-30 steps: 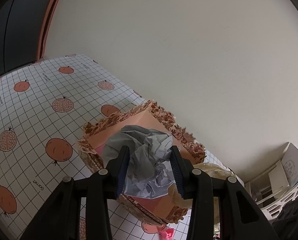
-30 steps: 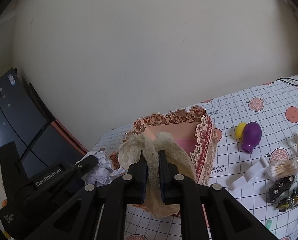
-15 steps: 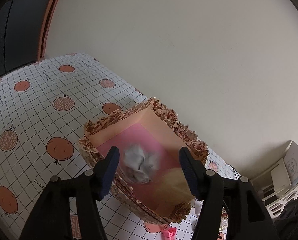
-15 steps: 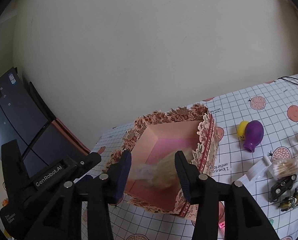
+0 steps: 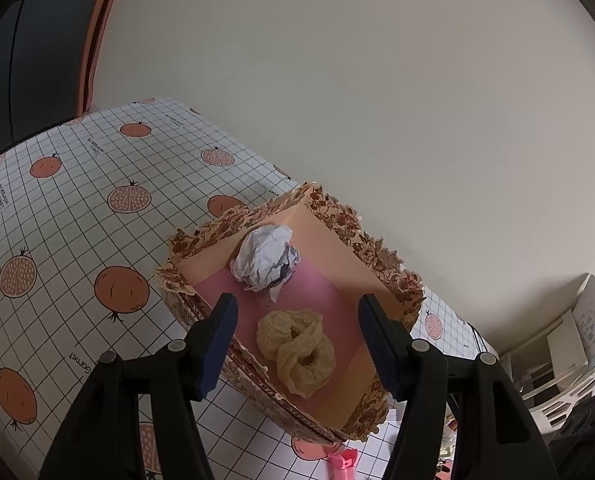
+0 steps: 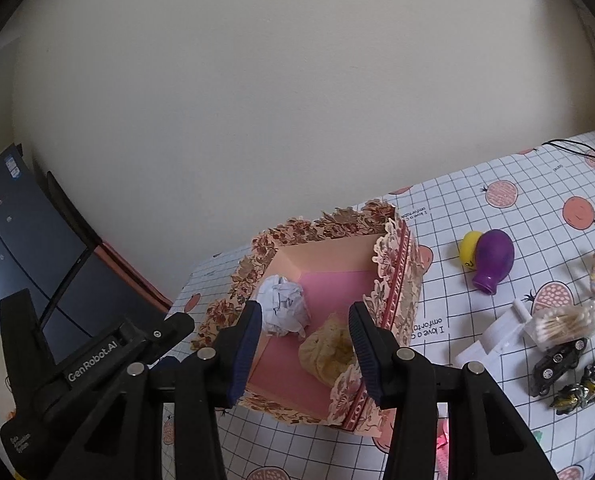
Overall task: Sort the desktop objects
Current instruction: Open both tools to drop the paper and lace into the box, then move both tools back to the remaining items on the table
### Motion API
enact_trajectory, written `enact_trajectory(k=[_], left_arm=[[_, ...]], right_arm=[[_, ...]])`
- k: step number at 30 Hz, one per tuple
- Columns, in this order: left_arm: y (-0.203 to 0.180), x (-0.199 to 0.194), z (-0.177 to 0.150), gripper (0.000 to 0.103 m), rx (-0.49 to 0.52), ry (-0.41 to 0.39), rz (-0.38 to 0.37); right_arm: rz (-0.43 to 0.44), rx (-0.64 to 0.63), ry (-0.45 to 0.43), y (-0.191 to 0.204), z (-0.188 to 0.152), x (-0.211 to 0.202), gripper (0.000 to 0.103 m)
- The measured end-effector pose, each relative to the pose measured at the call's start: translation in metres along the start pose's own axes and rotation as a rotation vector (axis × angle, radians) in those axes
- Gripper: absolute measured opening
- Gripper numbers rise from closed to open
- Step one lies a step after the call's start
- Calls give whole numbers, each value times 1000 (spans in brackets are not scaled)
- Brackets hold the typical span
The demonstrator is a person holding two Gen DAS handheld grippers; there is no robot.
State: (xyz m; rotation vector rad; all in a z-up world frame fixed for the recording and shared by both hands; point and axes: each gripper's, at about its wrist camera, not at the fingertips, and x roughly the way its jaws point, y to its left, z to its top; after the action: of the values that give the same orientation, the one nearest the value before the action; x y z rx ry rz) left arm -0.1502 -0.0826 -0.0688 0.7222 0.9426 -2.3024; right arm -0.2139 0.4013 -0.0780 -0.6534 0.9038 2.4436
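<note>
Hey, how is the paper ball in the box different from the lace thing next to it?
The paper ball is white with dark ink marks; the lace piece is cream. The paper ball is crumpled into sharp creases, while the lace piece is soft cloth twisted into loops. The paper ball sits near the box's far corner, the lace piece nearer the camera. Both lie loose on the pink bottom, apart.

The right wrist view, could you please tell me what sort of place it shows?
Probably a desk at home, set against a plain wall: a pomegranate-print table cover, a floral paper box, and small clutter such as a toy car and a cotton swab case.
</note>
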Motion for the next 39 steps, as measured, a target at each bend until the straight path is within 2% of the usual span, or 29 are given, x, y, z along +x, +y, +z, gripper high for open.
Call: enact_trajectory(k=[13,20,23,33,39], left_arm=[[-17,-2,-5,64,47,-3,7],[-36,-3,-14,65,82,10,-14],[-46,-4,-19,73,96,14,-30],[-86,1,-41,74,171,61,-73],[-110,10,-60,78,222,108,-104]], right_arm=[[-11,23,-3,-12,4,-6,49],[-40,48,-25,-30,12,-21,49],[-73,57,-44,-42,16,-33,49],[-182,146,-103,-94,26,-71,49],[-267,143,-113,-112,30,-86,51]])
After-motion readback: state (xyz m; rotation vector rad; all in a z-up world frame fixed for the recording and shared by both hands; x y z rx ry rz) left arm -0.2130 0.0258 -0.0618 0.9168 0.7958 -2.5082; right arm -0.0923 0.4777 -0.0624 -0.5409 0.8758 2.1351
